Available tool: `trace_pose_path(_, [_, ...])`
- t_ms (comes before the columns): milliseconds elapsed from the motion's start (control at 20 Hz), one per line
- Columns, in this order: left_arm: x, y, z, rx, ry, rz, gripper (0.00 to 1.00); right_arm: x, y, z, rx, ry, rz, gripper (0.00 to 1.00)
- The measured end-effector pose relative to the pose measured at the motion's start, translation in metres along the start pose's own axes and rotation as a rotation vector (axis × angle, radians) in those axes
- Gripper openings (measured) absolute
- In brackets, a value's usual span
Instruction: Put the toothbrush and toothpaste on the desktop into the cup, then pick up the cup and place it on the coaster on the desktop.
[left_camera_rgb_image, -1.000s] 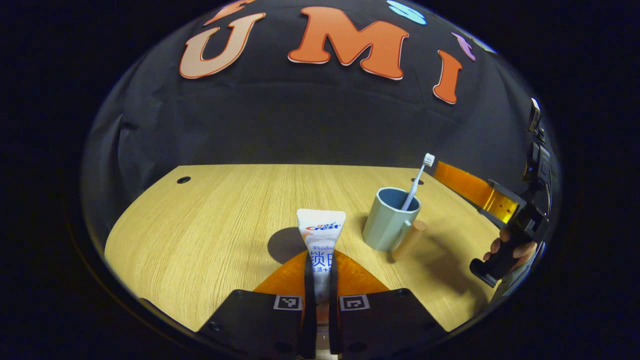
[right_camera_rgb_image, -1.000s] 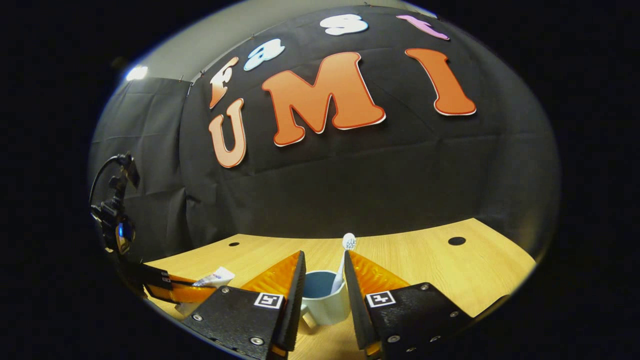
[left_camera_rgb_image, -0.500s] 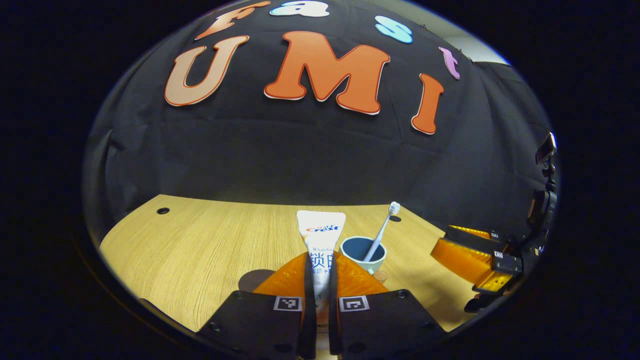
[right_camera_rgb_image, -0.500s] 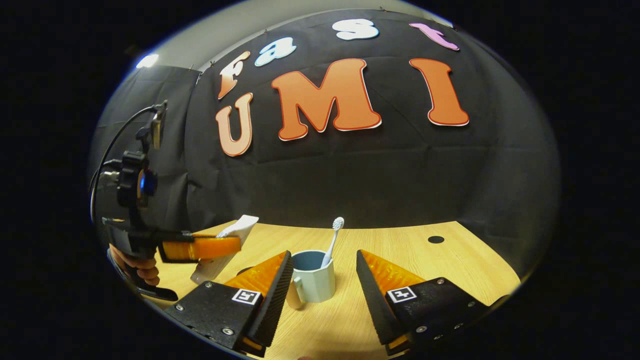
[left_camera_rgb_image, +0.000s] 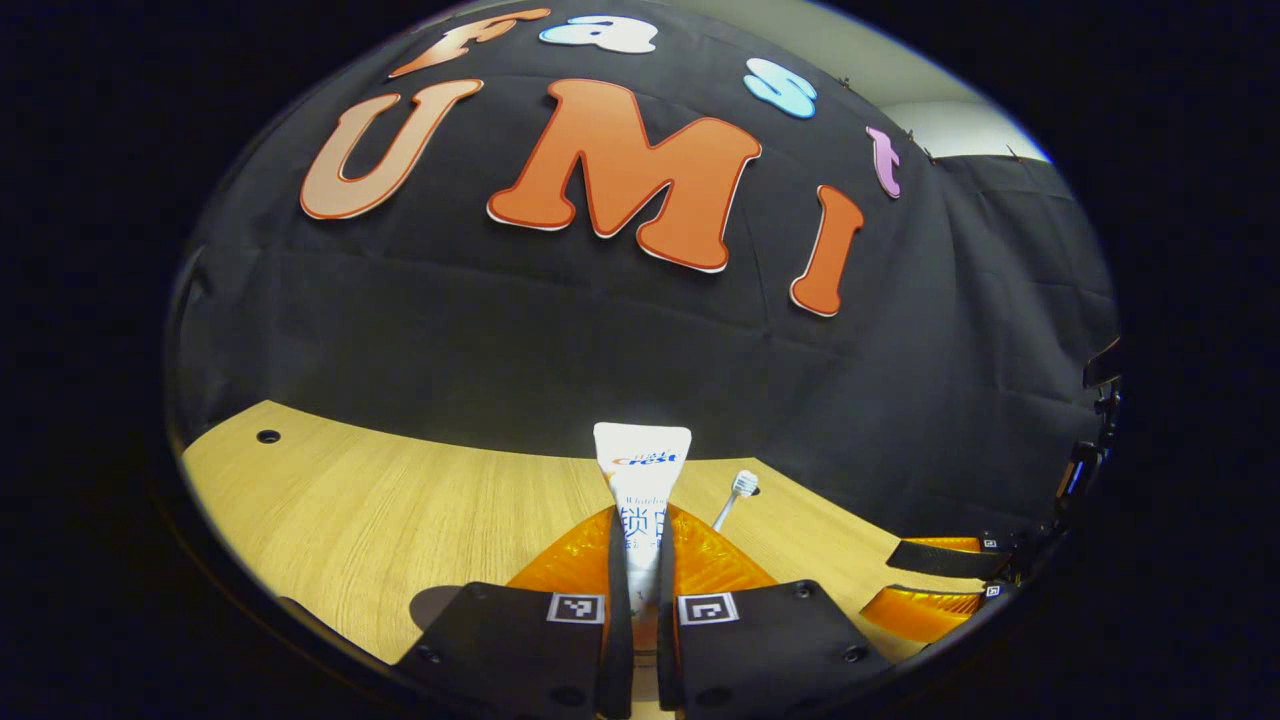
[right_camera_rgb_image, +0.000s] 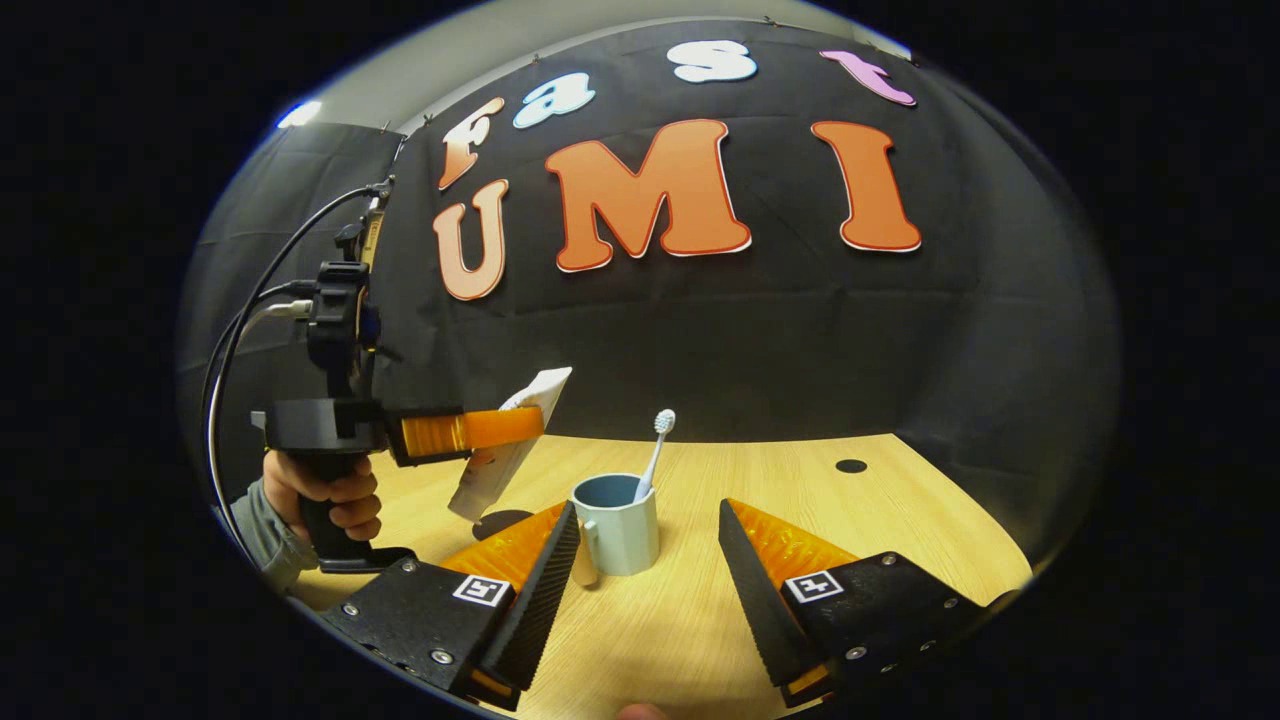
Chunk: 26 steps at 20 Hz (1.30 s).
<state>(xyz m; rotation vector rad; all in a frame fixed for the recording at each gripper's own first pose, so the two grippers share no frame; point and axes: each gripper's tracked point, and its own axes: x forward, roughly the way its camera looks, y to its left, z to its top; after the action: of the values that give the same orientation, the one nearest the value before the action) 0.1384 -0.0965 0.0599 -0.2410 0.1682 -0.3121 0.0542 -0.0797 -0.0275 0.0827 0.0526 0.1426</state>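
Since a second ago the left gripper has lifted the white toothpaste tube with blue and red print clear of the pale wooden desktop and carried it up and toward the cup, while the right gripper has drawn back from the cup with its jaws spread wide and empty.

In the right gripper view the tube hangs aslant in the air, both fingers of the left gripper clamped across its middle, flat crimped end up, lower end above the desktop just to the left of the pale blue-green faceted cup with a wooden handle. The white toothbrush already stands in the cup, leaning toward its right side, bristles up.

To do this step well, I would bring the tube across until its lower end is over the free left half of the cup's mouth, turn it closer to upright, lower it inside the rim, and only then open the fingers. A drop from this slant might catch the rim or knock the brush.

There is open air above the cup, and bare wood to its right and behind it. The right gripper's fingers flank the cup in front, well apart from it. I cannot make out a coaster.
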Motion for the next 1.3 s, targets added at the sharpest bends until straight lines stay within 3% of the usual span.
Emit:
trace_pose_path(700, [0.059, -0.032, 0.022, -0.010, -0.163, -0.133, 0.13, -0.026, -0.017, 0.000, -0.038, 0.013, -0.048, 0.85])
trace_pose_path(1300, [0.099, -0.029, -0.022, -0.027, -0.090, -0.173, 0.14, -0.015, -0.021, -0.015, -0.051, 0.065, -0.064, 0.85])
